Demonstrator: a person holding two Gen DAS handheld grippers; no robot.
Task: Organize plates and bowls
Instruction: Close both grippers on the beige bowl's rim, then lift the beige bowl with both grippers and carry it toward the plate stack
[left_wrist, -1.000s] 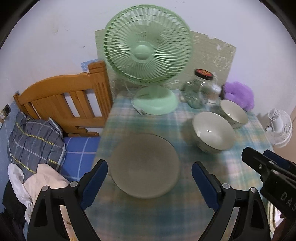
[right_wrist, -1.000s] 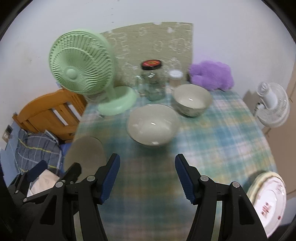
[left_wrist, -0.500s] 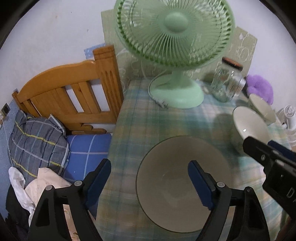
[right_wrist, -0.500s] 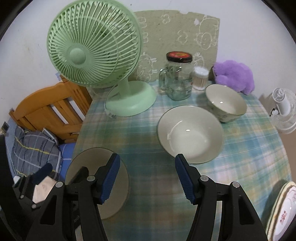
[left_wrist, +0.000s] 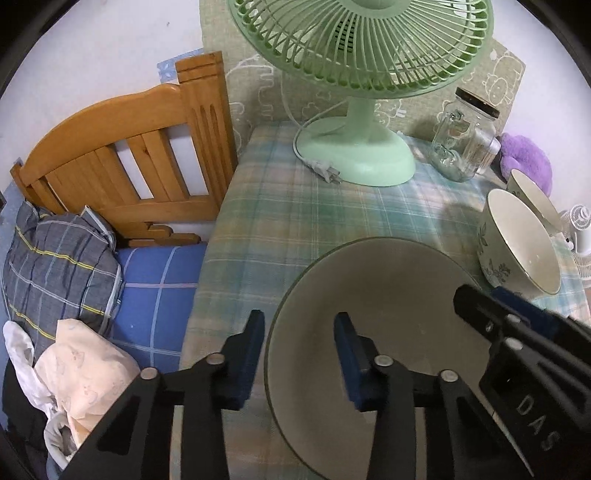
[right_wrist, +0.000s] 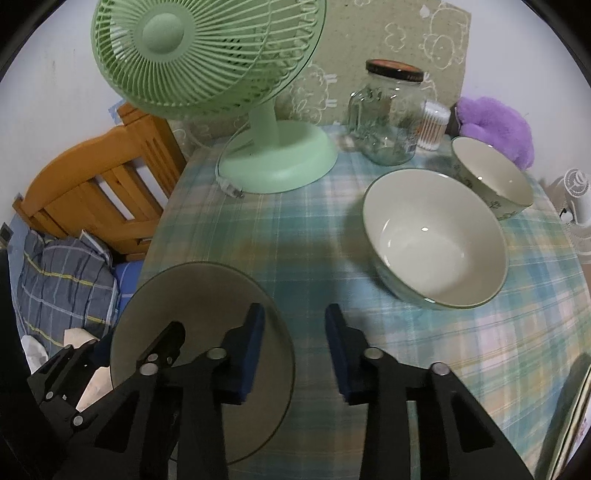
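Plate (left_wrist: 388, 332) pickup: our left gripper (left_wrist: 299, 350) and right gripper (right_wrist: 291, 343) straddle opposite rim edges, jaws closing, not yet pinching; next, clamp evenly and lift level.

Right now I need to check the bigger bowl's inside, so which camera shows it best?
The right wrist view: the bigger bowl sits fully in frame, its empty white inside open to the camera. The left wrist view shows it at the right edge, distorted, mostly its outer wall.

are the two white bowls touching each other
Cannot tell. In the right wrist view the big bowl and small bowl sit rim to rim, overlapping in the picture; neither view plainly shows contact or a gap.
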